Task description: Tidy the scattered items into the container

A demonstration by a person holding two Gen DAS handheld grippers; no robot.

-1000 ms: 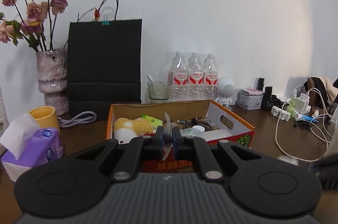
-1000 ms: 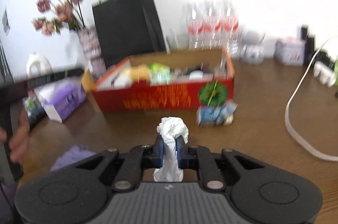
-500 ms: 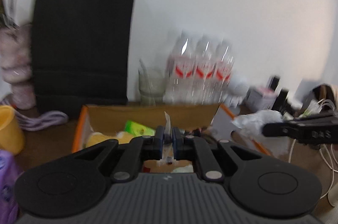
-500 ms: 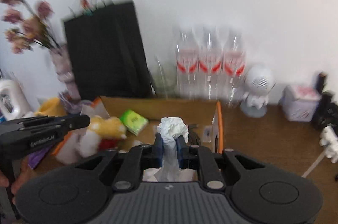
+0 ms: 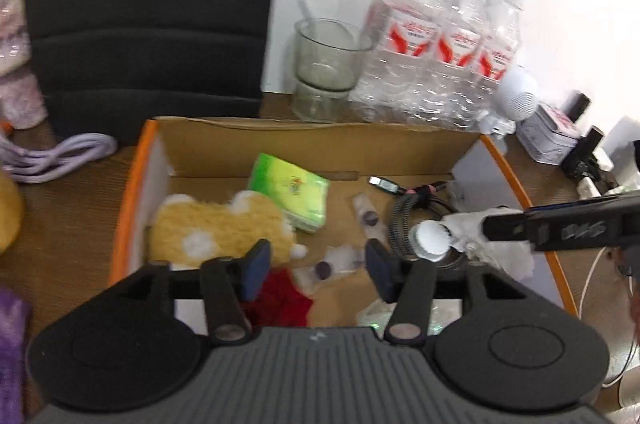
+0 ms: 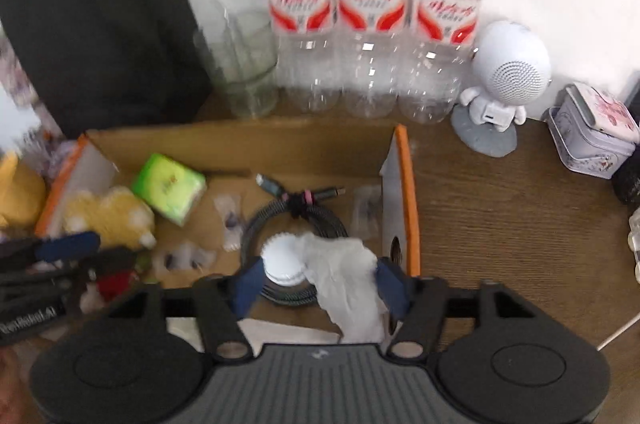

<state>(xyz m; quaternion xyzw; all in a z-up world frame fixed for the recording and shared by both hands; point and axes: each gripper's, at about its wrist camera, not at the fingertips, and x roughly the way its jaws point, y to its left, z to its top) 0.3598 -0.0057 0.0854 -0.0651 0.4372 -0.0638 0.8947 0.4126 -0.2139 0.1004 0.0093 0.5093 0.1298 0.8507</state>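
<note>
Jaws of both grippers opening over the cardboard box [image 6: 408, 180], releasing loads pinched a second ago.
Right gripper [image 6: 320, 280]: crumpled tissue [image 6: 344, 276] loose between spread jaws. Left gripper [image 5: 316, 264]: nothing between them, small packet dropped inside.

Each handheld tool is built alike: a dark grey ribbed housing at the bottom of its own view, flanked by two round black discs, from which black linkage arms with silver pivot screws run forward. The left gripper [image 5: 318, 262] and the right gripper [image 6: 320, 282] both end in dark blue pads [image 5: 256, 266] on black fingers. White lettering, too blurred to read fully, marks the side of each tool where it shows in the other's view
</note>
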